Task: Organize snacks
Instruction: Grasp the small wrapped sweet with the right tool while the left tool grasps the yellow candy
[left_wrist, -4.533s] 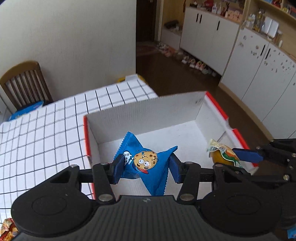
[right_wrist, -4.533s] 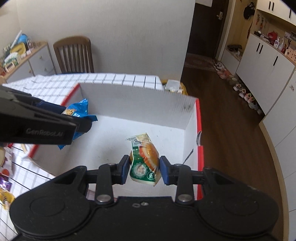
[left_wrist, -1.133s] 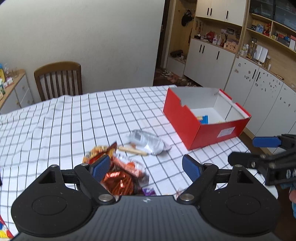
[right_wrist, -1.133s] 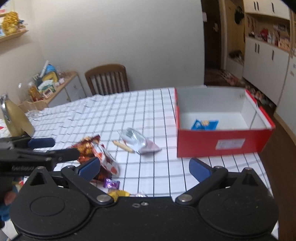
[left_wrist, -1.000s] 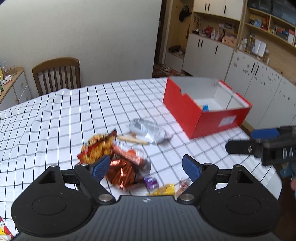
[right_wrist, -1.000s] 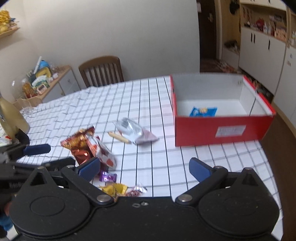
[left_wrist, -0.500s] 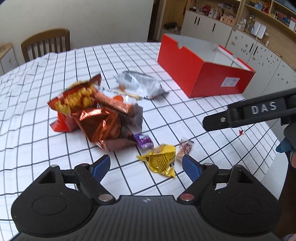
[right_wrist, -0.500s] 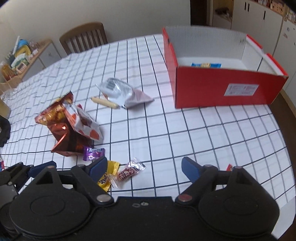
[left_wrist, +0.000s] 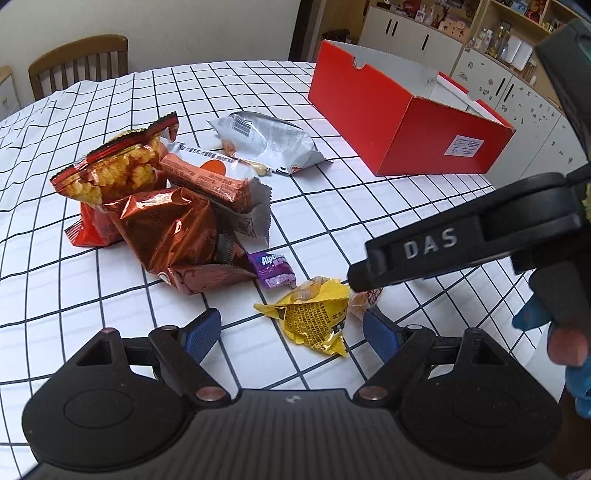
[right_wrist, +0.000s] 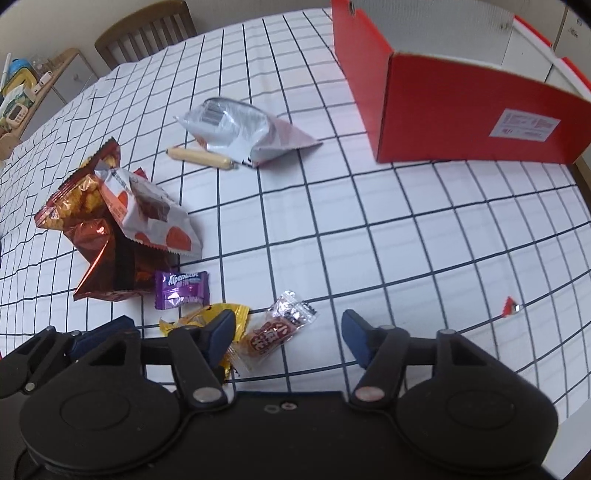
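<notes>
Left wrist view: the left gripper (left_wrist: 291, 334) is spread wide over a crinkled yellow snack packet (left_wrist: 314, 317) lying on the checked white tablecloth (left_wrist: 369, 206), with a purple candy wrapper (left_wrist: 274, 269) just beyond and the open red cardboard box (left_wrist: 399, 118) well apart. Right wrist view: the right gripper (right_wrist: 288, 334) is likewise held wide, empty, around a small clear-and-red sweet packet (right_wrist: 275, 330) beside the yellow one.

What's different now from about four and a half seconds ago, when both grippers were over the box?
Both grippers let go of their snacks in the red box and pulled back to the loose pile. The left gripper now hangs open over the yellow packet; the right gripper hangs open over the small clear-wrapped snack. The pile, silver bag and box have not shifted.
</notes>
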